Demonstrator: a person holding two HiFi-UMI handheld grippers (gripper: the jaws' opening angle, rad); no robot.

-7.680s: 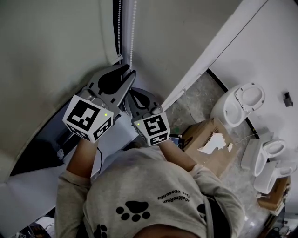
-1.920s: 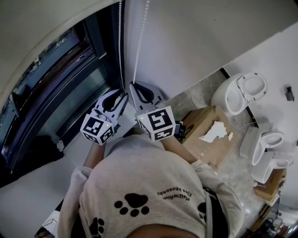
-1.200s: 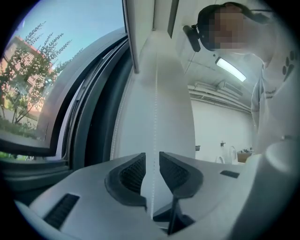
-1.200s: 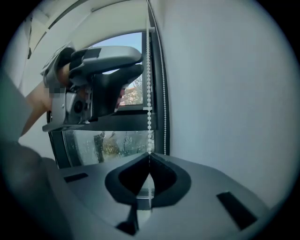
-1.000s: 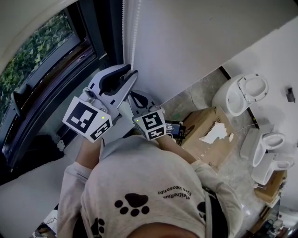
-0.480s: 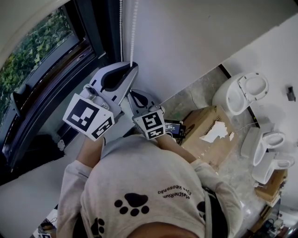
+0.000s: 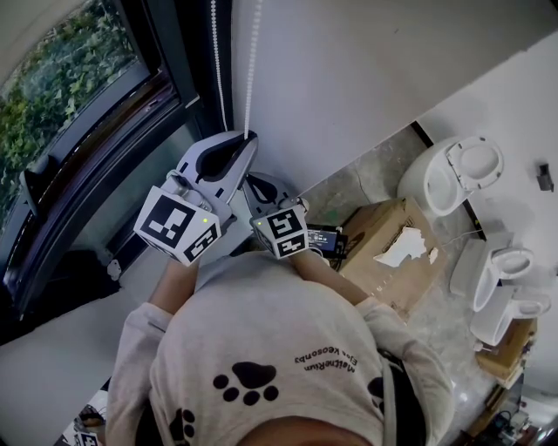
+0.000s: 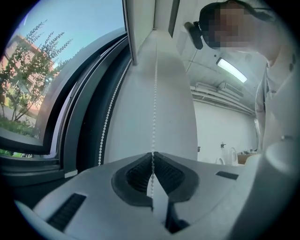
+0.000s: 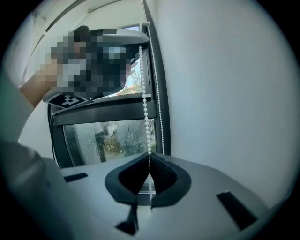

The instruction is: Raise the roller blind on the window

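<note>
A white bead chain hangs in two strands beside the dark window frame (image 7: 179,78). My left gripper (image 7: 248,138) is shut on the right strand (image 7: 253,61); its jaws have just been closing, and the beads (image 8: 154,93) run straight down into the pinched pads. My right gripper (image 7: 254,180) sits just below it, shut on the same strand (image 9: 144,103). The other strand (image 7: 214,61) hangs free to the left. The pale roller blind (image 7: 22,22) shows only as an edge at the top left, with most of the glass uncovered.
A white wall (image 7: 366,70) stands to the right of the chain. On the floor at right are a cardboard box (image 7: 392,261) and several white toilets (image 7: 449,183). The window sill (image 7: 52,348) runs along the lower left.
The left gripper's jaws were apart around the chain a second ago and are now shut on it. Both grippers have sunk a little. The blind's edge has retreated upward, showing more window.
</note>
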